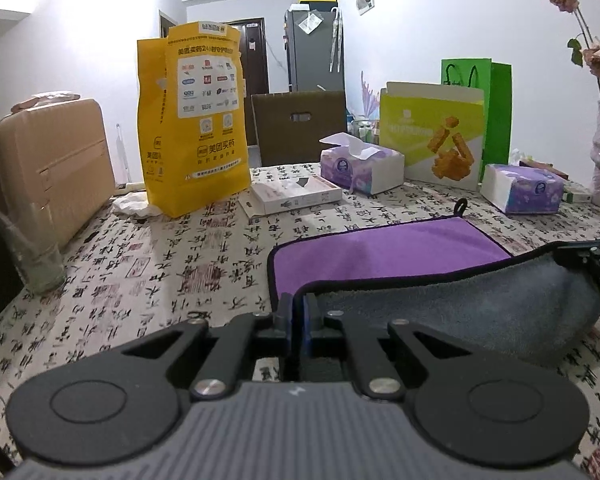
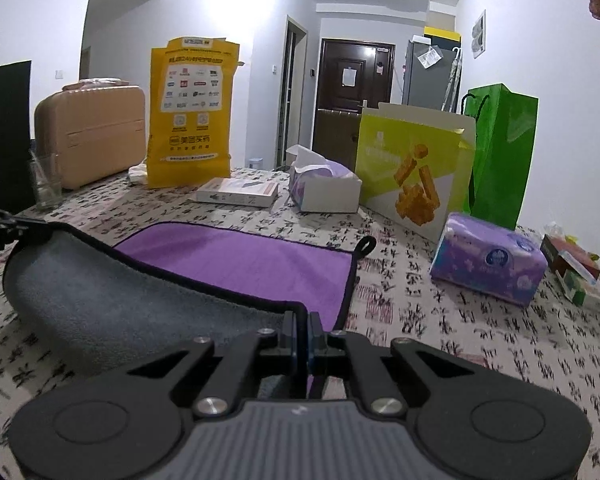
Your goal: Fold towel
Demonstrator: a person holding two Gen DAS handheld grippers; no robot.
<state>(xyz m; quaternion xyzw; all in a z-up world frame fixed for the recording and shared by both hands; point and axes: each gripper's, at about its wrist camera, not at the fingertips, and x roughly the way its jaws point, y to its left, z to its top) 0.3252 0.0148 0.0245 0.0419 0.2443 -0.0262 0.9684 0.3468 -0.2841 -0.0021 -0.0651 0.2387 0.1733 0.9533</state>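
The purple towel (image 1: 388,248) lies on the desk (image 1: 140,272), its near edge lifted, gray side sagging. It looks soft and floppy. My left claw (image 1: 299,312) and right claw (image 2: 302,332) each pinch a near corner tight.

Towel (image 1: 388,252) is lying on the table (image 1: 140,280), near edge lifted; the bag (image 1: 196,120), flat box (image 1: 296,196) and tissue pack (image 1: 360,164) are standing behind it.
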